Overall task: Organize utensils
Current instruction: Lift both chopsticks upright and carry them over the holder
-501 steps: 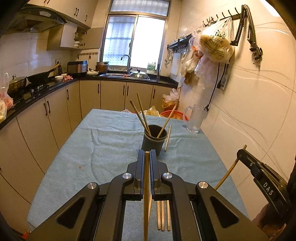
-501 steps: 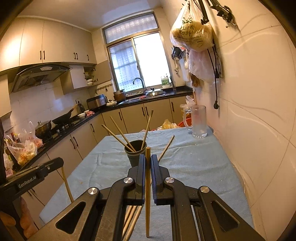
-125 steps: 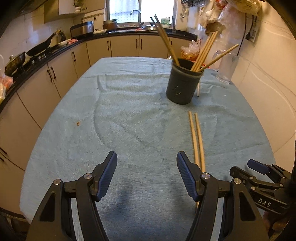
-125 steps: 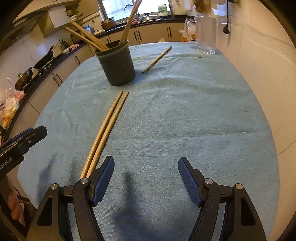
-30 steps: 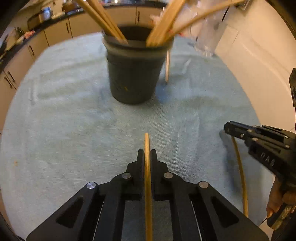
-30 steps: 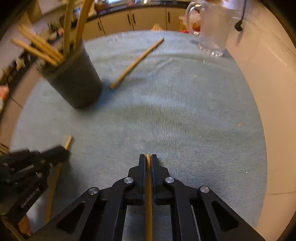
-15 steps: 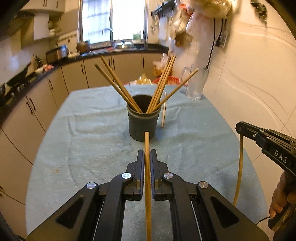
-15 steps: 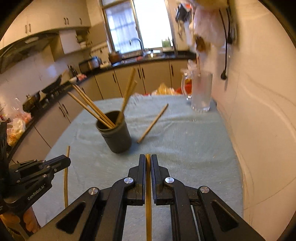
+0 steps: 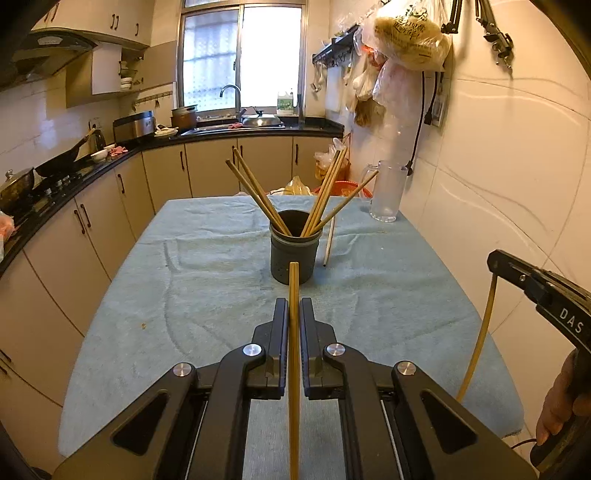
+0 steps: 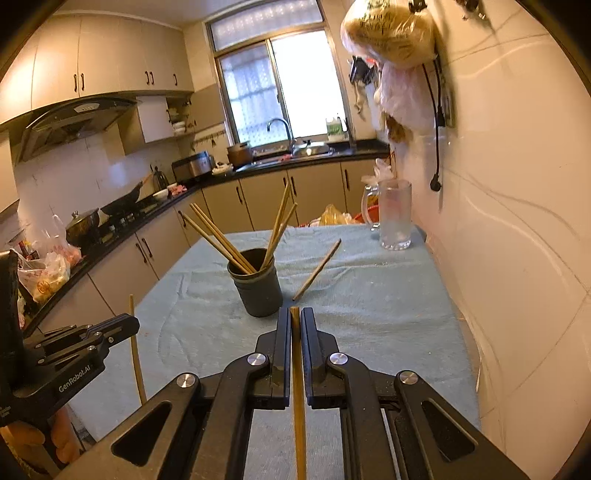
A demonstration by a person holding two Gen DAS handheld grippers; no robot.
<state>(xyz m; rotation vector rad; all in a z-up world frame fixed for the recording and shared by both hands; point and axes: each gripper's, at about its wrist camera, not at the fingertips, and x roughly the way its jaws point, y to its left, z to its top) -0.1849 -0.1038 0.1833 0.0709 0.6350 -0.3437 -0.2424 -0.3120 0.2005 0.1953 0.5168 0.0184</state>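
left gripper (image 9: 293,306) clamping chopstick (image 9: 293,332) | right gripper (image 10: 294,314) clamping chopstick (image 10: 297,387) | chopstick holder (image 9: 294,254) at 12 o'clock | loose chopstick (image 9: 328,242) at its 1

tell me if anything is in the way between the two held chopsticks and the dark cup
Nothing visible blocks either path. The left gripper holds one chopstick and the right gripper holds another; only bare blue cloth lies before the cup. The chopsticks already inside lean outward over its mouth, so the opening is crowded.

A clear glass mug (image 9: 384,195) stands at the counter's (image 9: 207,280) far right corner; plastic bags (image 9: 406,33) hang above.
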